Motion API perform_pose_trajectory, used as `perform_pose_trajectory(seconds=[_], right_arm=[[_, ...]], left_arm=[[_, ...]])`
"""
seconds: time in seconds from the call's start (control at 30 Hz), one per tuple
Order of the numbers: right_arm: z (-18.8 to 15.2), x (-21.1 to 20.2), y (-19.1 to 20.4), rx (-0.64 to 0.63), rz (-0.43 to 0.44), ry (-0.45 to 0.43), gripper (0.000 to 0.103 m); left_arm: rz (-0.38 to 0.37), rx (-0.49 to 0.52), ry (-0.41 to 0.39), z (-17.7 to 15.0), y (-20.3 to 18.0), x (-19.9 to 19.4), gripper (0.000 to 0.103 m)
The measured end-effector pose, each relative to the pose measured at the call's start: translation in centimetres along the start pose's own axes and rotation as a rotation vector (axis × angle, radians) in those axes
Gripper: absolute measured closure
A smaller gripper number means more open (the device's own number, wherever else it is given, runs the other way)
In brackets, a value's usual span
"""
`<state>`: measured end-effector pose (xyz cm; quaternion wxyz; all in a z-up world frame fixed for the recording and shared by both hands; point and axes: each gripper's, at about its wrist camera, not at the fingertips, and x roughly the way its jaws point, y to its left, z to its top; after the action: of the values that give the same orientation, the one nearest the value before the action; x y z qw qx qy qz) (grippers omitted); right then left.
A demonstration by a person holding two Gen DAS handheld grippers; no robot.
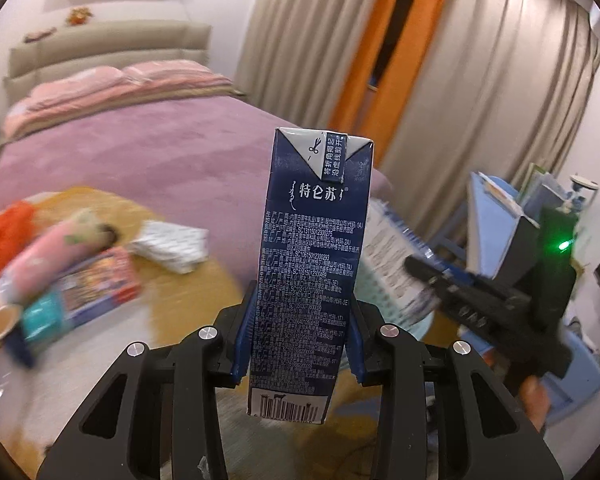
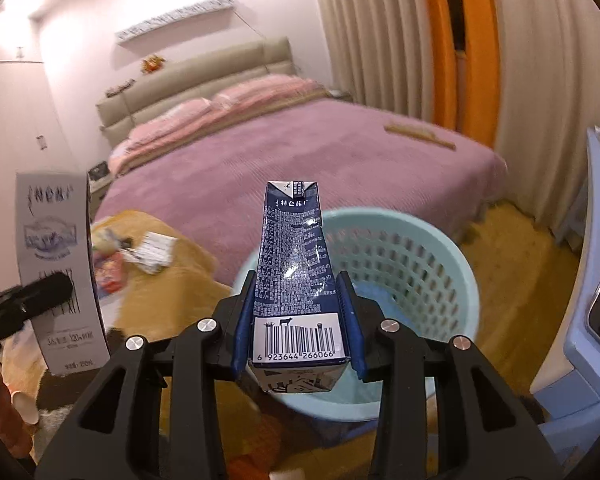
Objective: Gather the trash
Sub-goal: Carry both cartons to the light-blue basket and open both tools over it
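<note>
My left gripper [image 1: 300, 344] is shut on a dark blue milk carton [image 1: 312, 240], held upright in the air. My right gripper [image 2: 298, 320] is shut on a second dark blue milk carton [image 2: 292, 264], held over the near rim of a light blue perforated basket [image 2: 420, 264]. The right gripper with its carton shows at the right of the left wrist view [image 1: 492, 292]. The left carton shows at the left of the right wrist view [image 2: 56, 264]. The basket is partly hidden behind the carton in the left wrist view [image 1: 388, 280].
A yellow-topped table [image 1: 172, 280] holds wrappers, a colourful box [image 1: 96, 284], a white packet [image 1: 172, 248] and a pink bundle. A bed with a purple cover [image 2: 300, 160] stands behind. A blue chair [image 2: 588, 320] is at the right. Curtains hang at the back.
</note>
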<state>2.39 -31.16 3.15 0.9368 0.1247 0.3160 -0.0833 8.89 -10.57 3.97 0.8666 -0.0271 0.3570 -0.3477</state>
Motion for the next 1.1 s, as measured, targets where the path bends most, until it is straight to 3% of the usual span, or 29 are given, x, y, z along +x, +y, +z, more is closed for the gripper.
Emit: perform_pose_trajectory(seconds=[0.17, 0.4, 0.6, 0.73, 0.87, 0.97, 1.1], right_arm=[[-0.5, 3.3, -3.0, 0.036, -0.017, 0.096, 0.067], [-1.4, 7.0, -5.2, 0.083, -0.031, 0.186, 0.067], [-1.9, 8.5, -5.1, 0.083, -0.030, 0.232, 0.067], [-2.3, 9.0, -4.7, 0.087, -0.014, 0.258, 0.067], [-2.3, 8.9, -4.5, 0.098, 0.006, 0.264, 0.064], [-2.0, 8.2, -4.4, 0.095, 0.001, 0.246, 0.050], [-1.7, 6.5, -4.1, 0.092, 0.008, 0.211, 0.050]], left_arm=[[-0.059, 0.000, 0.053, 1.4, -1.8, 5.5, 0.067], [-0.047, -0.022, 0.164, 0.9, -2.0, 12.7, 0.067], [-0.048, -0.032, 0.228, 0.2, -1.9, 15.9, 0.067], [-0.043, -0.029, 0.235, -0.1, -2.2, 16.5, 0.066], [-0.038, -0.040, 0.220, 0.1, -2.1, 15.9, 0.046], [-0.040, -0.050, 0.197, 0.3, -1.9, 14.7, 0.043], [-0.043, -0.041, 0.165, 0.1, -1.9, 12.7, 0.042]])
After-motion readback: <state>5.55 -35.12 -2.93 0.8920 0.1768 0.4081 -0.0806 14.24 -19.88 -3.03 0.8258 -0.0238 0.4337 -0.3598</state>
